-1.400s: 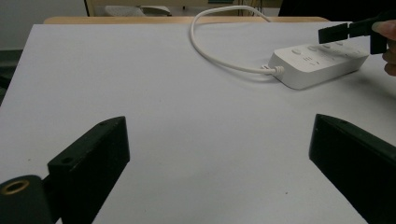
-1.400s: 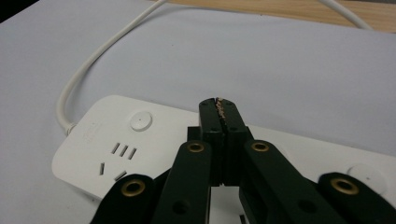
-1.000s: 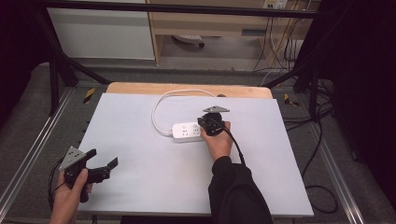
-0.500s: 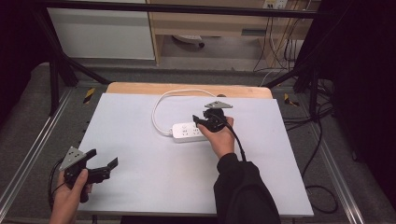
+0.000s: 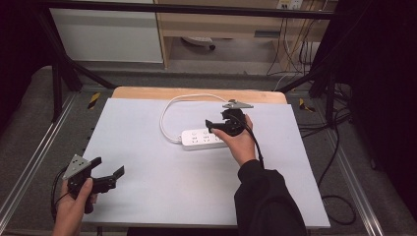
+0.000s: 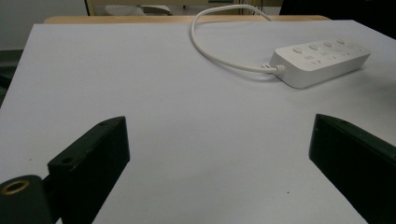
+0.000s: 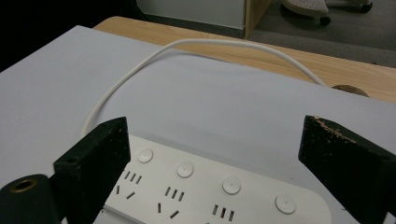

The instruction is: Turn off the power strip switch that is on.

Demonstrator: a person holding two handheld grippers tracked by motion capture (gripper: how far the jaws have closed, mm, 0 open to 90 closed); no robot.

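Note:
A white power strip (image 5: 202, 139) lies across the middle of the pale grey table top (image 5: 162, 196), with its white cord (image 5: 164, 115) looping toward the far edge. My right gripper (image 5: 220, 124) hovers open over the strip's right end, held by a hand in a black sleeve. In the right gripper view its jaws (image 7: 215, 140) stand wide apart above the strip (image 7: 201, 191), whose round buttons and socket slots show below. My left gripper (image 5: 107, 167) stays open near the table's front left corner, far from the strip (image 6: 322, 58), with nothing between its jaws (image 6: 219, 135).
A wooden board edge (image 5: 147, 92) runs along the table's far side. Metal frame rails (image 5: 29, 167) flank the table. Cables hang on the floor at the right (image 5: 339, 147). A white cabinet (image 5: 108, 34) stands behind.
My right gripper has crept a little farther away and to the right over the strip, tilting so that its grey plate sits higher. The left gripper has not moved.

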